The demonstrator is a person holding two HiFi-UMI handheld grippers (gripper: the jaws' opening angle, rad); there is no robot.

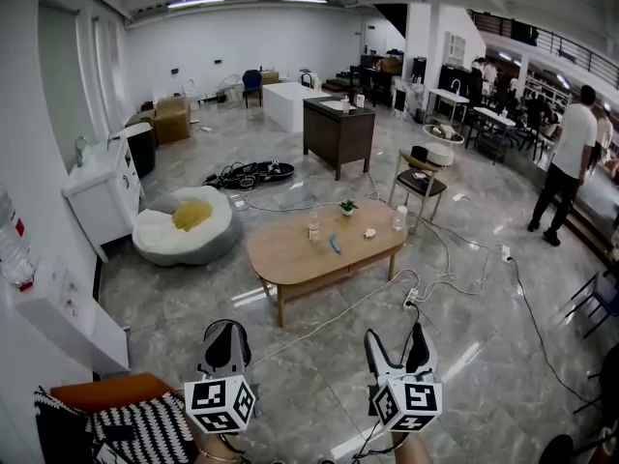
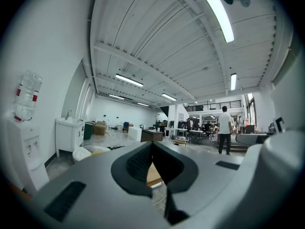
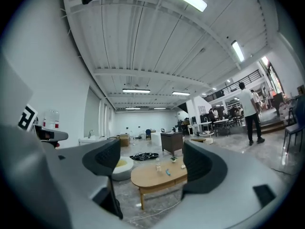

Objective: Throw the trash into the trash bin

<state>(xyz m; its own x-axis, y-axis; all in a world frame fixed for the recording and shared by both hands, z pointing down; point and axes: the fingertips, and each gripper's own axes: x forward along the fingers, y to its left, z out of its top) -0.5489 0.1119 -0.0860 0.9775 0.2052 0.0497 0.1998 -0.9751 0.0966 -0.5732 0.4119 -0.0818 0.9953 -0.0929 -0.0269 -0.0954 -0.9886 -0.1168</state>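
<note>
An oval wooden coffee table (image 1: pixel 290 259) stands some way ahead on the grey floor. On it lie a crumpled white scrap (image 1: pixel 369 232) and a blue item (image 1: pixel 335 245), beside a clear bottle (image 1: pixel 313 227), a glass (image 1: pixel 399 217) and a small plant (image 1: pixel 348 206). A dark bin (image 1: pixel 142 149) stands by the left wall. My left gripper (image 1: pixel 225 334) is shut and empty, its jaws meeting (image 2: pixel 152 149). To its right my right gripper (image 1: pixel 397 346) is open and empty; between its fingers (image 3: pixel 107 157) the table (image 3: pixel 157 179) shows far off.
A white beanbag (image 1: pixel 184 225) with a yellow cushion lies left of the table, by a white cabinet (image 1: pixel 102 191). Cables (image 1: pixel 435 283) trail across the floor on the right. A dark desk (image 1: pixel 338 129) and a side table (image 1: pixel 421 182) stand behind. A person (image 1: pixel 566 162) stands far right.
</note>
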